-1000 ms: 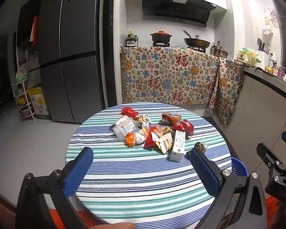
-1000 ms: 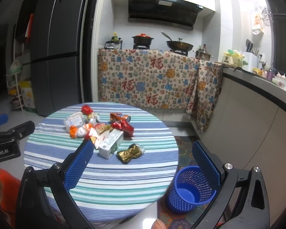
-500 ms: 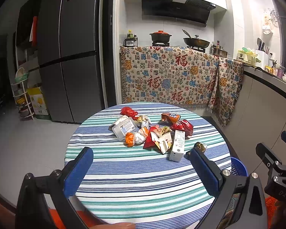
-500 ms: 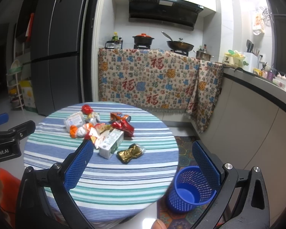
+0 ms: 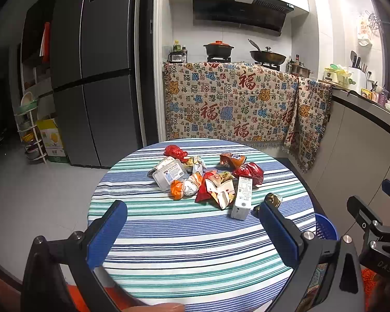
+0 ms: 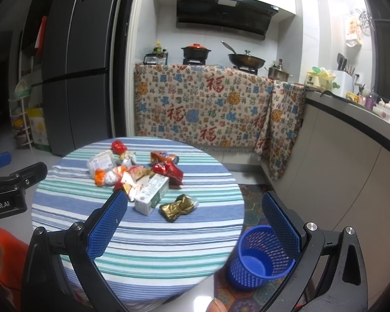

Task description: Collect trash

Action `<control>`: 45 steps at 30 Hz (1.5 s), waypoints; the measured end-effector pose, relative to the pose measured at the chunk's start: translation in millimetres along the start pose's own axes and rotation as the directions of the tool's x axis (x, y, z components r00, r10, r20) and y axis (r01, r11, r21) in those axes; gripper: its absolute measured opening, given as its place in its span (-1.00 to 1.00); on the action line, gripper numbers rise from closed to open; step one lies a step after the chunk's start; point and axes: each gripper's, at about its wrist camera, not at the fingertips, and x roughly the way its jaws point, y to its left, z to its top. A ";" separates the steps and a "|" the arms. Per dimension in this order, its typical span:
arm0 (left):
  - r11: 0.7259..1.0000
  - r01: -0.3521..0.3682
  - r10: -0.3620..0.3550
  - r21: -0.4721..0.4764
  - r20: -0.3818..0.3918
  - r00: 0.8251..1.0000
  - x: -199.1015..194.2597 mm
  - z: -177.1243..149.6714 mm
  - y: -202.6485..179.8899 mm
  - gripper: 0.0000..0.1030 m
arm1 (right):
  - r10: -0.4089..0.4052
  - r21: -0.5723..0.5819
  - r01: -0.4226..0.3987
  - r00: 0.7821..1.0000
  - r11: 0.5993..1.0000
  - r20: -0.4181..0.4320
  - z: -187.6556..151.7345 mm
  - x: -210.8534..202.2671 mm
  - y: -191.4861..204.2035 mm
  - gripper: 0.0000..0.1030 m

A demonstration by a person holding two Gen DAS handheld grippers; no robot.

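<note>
A pile of trash lies on a round table with a striped cloth (image 5: 184, 236): a white carton (image 5: 243, 198) (image 6: 153, 195), a gold wrapper (image 6: 179, 207) (image 5: 271, 199), red wrappers (image 5: 249, 172), an orange-and-white wrapper (image 5: 186, 188), a clear plastic box (image 5: 169, 173) and a red crumpled wrapper (image 5: 174, 152). A blue mesh bin (image 6: 260, 257) stands on the floor right of the table. My left gripper (image 5: 192, 231) is open and empty over the table's near part. My right gripper (image 6: 193, 221) is open and empty, near the table's right edge.
A tall grey fridge (image 5: 91, 72) stands at the back left. A counter draped in patterned cloth (image 5: 234, 104) holds a pot and a wok. A kitchen counter (image 6: 351, 135) runs along the right. A patterned mat (image 6: 249, 208) lies under the bin.
</note>
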 end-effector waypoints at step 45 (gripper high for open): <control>0.999 0.016 -0.025 -0.047 -0.179 0.983 89.7 -37.2 27.6 1.00 | 0.026 0.032 -0.021 0.991 0.999 -0.133 -43.1 67.2 -13.6 0.99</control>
